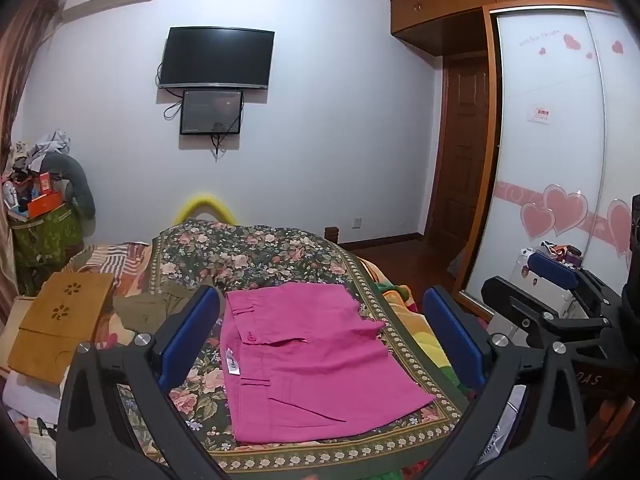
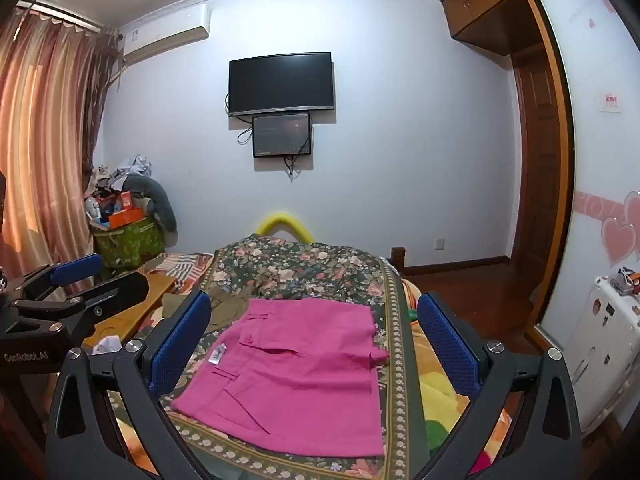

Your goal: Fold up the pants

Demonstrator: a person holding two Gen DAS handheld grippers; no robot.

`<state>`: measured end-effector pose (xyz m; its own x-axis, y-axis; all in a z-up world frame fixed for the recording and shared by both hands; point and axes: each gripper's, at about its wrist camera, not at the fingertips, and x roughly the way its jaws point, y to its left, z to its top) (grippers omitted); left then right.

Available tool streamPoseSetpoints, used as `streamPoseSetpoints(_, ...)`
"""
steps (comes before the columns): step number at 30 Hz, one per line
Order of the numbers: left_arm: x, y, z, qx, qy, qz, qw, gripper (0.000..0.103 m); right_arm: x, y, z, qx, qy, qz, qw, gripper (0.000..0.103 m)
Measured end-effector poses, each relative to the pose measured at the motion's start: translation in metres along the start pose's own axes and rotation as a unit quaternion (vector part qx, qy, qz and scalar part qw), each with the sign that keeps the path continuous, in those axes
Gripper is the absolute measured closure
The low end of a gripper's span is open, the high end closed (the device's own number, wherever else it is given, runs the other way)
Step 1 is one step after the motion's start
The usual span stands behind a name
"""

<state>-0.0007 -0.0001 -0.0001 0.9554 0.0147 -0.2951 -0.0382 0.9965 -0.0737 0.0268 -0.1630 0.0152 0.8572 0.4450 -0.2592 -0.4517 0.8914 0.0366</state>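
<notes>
Pink pants [image 1: 312, 360] lie folded into a flat rectangle on the floral bedspread [image 1: 256, 256], waistband and white label toward the left. They also show in the right wrist view [image 2: 296, 376]. My left gripper [image 1: 320, 336] is open and empty, held above and in front of the pants. My right gripper [image 2: 316, 344] is open and empty too, beside the left one. The right gripper shows at the right edge of the left wrist view [image 1: 560, 300], and the left gripper at the left edge of the right wrist view [image 2: 76, 292].
An olive garment [image 1: 152, 308] lies left of the pants. A wooden lap tray [image 1: 60, 324] sits at the bed's left side. A cluttered green basket [image 1: 44, 232] stands in the far left corner. A wardrobe [image 1: 560, 152] and a white suitcase [image 2: 600, 344] are on the right.
</notes>
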Motion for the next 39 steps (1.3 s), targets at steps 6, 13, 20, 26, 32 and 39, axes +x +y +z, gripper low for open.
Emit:
streamPoseSetpoints(6,0.006,0.006,-0.003,-0.012,0.005,0.002,0.9999,0.000,0.000,0.000,0.000,0.000,0.000,0.000,1.000,0.000)
streamPoseSetpoints(13,0.006,0.007,-0.009,-0.004,-0.005,0.011,0.9999,0.000,-0.001,-0.006,0.001,0.008,0.000,0.002,1.000,0.000)
streamPoseSetpoints(20,0.004,0.005,-0.005,-0.005,-0.008,0.019,0.9998,0.000,0.000,-0.002,0.000,0.010,0.001,0.001,1.000,0.000)
streamPoseSetpoints(26,0.005,0.007,-0.004,-0.005,-0.007,0.020,0.9998,0.000,0.000,-0.003,0.001,0.010,0.001,0.001,1.000,0.000)
streamPoseSetpoints(32,0.003,0.007,-0.001,-0.003,-0.009,0.021,0.9997,0.000,0.000,-0.003,0.000,0.010,0.000,0.001,1.000,0.000)
streamPoseSetpoints(39,0.004,0.007,0.002,-0.003,-0.008,0.022,0.9997,0.000,0.000,-0.003,0.000,0.010,0.000,0.001,1.000,0.000)
